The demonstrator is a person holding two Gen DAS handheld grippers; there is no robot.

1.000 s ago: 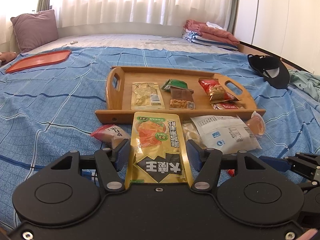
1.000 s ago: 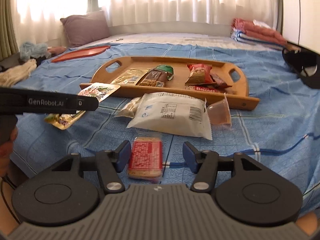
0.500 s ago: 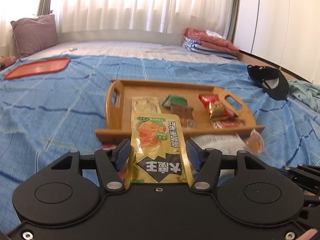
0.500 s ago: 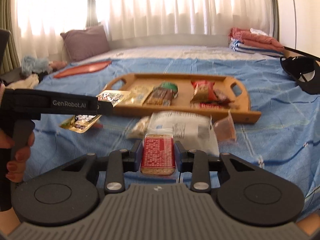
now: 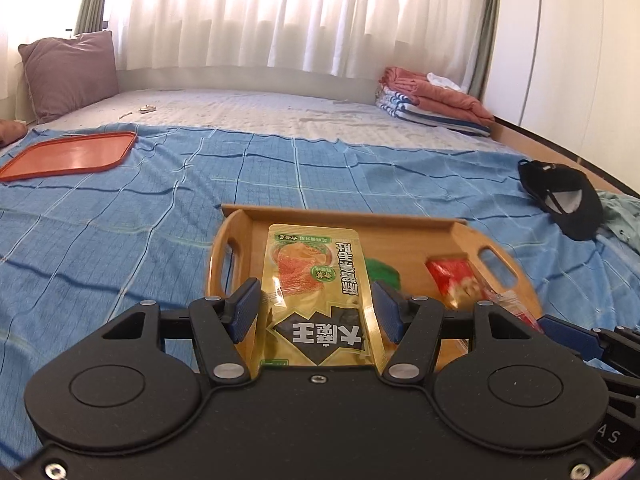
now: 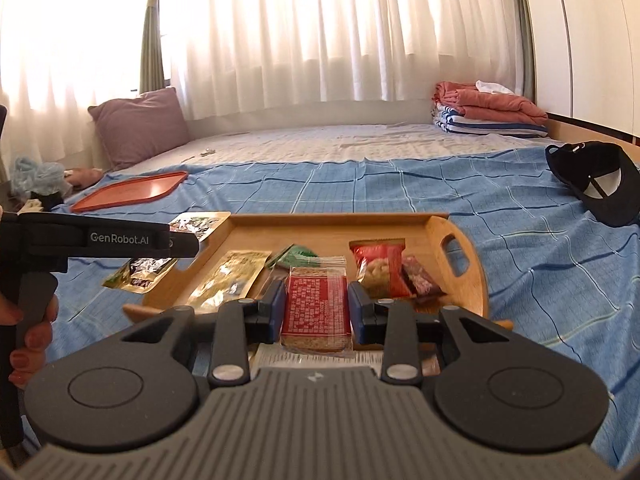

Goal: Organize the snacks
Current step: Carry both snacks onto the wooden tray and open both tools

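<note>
The left tongs (image 5: 316,310) are closed on a gold snack pouch (image 5: 318,284), gripped by its two long edges at the near end, so that the pouch's long axis runs straight out ahead of the tongs. Directly ahead and below lies the wooden tray (image 5: 404,236), its left handle end just left of the pouch tip — the pouch is carried over the tray's left part, clear of the wood.

The right tongs (image 6: 316,312) are closed on a red cracker pack (image 6: 316,308), likewise held by its long sides with its length pointing forward. From these tongs the tray (image 6: 336,224) lies immediately ahead, its long axis running crosswise; a yellow packet (image 6: 228,276) sits ahead to the left and a red peanut bag (image 6: 380,268) ahead to the right. The gap between them, straight ahead, is judged the nearest landing place — a short forward lowering would be needed.
</note>
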